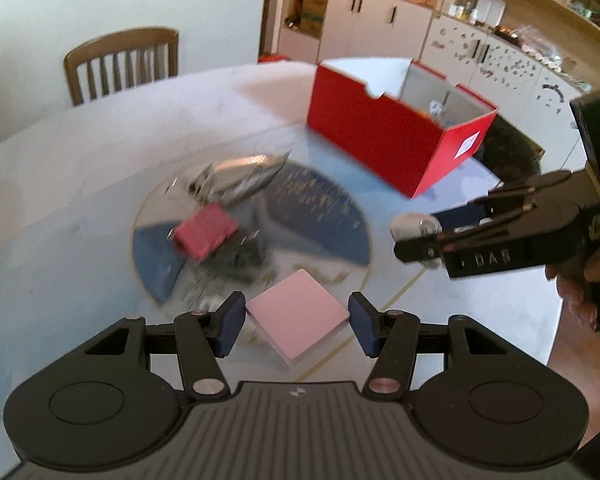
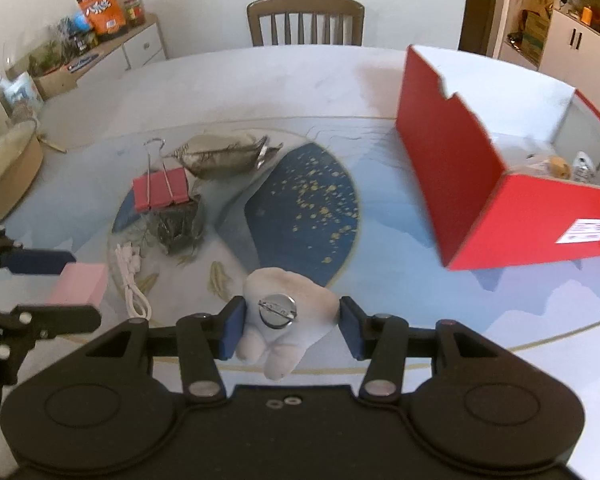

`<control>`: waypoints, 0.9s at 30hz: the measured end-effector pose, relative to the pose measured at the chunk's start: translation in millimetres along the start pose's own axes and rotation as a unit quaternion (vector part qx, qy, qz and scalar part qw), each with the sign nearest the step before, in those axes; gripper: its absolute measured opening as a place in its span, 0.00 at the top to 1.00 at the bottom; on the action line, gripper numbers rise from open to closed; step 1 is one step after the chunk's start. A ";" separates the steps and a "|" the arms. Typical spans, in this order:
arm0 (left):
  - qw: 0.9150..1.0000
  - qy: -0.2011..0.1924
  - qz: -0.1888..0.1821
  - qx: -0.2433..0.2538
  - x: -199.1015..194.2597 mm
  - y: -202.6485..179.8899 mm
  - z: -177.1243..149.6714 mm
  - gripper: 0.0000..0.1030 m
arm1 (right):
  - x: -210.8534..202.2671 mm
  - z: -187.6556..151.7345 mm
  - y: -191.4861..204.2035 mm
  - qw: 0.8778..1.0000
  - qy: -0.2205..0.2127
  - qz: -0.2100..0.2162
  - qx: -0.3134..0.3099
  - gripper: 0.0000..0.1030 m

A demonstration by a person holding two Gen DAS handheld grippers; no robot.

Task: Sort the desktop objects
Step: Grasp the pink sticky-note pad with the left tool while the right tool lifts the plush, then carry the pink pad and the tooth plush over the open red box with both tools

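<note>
I had my left claw (image 1: pixel 296 322) clamped on a pink pad (image 1: pixel 298 312) and my right claw (image 2: pixel 290 326) on a white plush badge (image 2: pixel 288 316), both above the bench (image 2: pixel 260 84). The red box (image 2: pixel 452 168) already held a few things; a red binder clip (image 2: pixel 162 194) and white cable (image 2: pixel 134 284) remained.

I log a pale pink pad (image 1: pixel 298 312), a white plush (image 2: pixel 288 312) with silver pin, a pink-red binder clip (image 2: pixel 162 194), a red box (image 2: pixel 480 184) with white label, blue fingers (image 1: pixel 231 326), and a pale tabletop (image 2: pixel 260 80) with a gold-flecked navy disc.
</note>
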State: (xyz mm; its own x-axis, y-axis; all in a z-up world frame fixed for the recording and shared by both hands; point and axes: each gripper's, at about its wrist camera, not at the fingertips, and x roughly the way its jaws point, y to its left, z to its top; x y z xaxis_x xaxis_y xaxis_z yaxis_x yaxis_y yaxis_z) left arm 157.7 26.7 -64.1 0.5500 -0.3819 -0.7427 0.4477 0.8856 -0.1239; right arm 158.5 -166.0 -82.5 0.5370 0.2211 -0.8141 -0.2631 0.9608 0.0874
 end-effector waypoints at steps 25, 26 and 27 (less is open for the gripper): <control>0.997 -0.060 -0.035 0.045 46.4 -128.1 113.0 0.46 | -83.2 30.6 -140.0 0.997 -0.073 -0.030 0.022 0.52; 0.996 -0.061 -0.035 0.046 50.3 -133.8 118.4 0.46 | -84.3 32.0 -146.6 0.997 -0.074 -0.030 0.022 0.52; 0.996 -0.063 -0.035 0.046 53.3 -139.0 123.0 0.46 | -84.8 34.4 -153.2 0.996 -0.076 -0.031 0.020 0.52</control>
State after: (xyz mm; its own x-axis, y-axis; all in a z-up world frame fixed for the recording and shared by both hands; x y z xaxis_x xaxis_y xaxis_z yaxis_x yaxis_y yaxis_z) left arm 211.5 -149.2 -5.6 0.5970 -0.4775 -0.6447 0.5473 0.8300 -0.1080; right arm 180.9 -326.1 -7.1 0.6672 0.1810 -0.7225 -0.1947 0.9787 0.0654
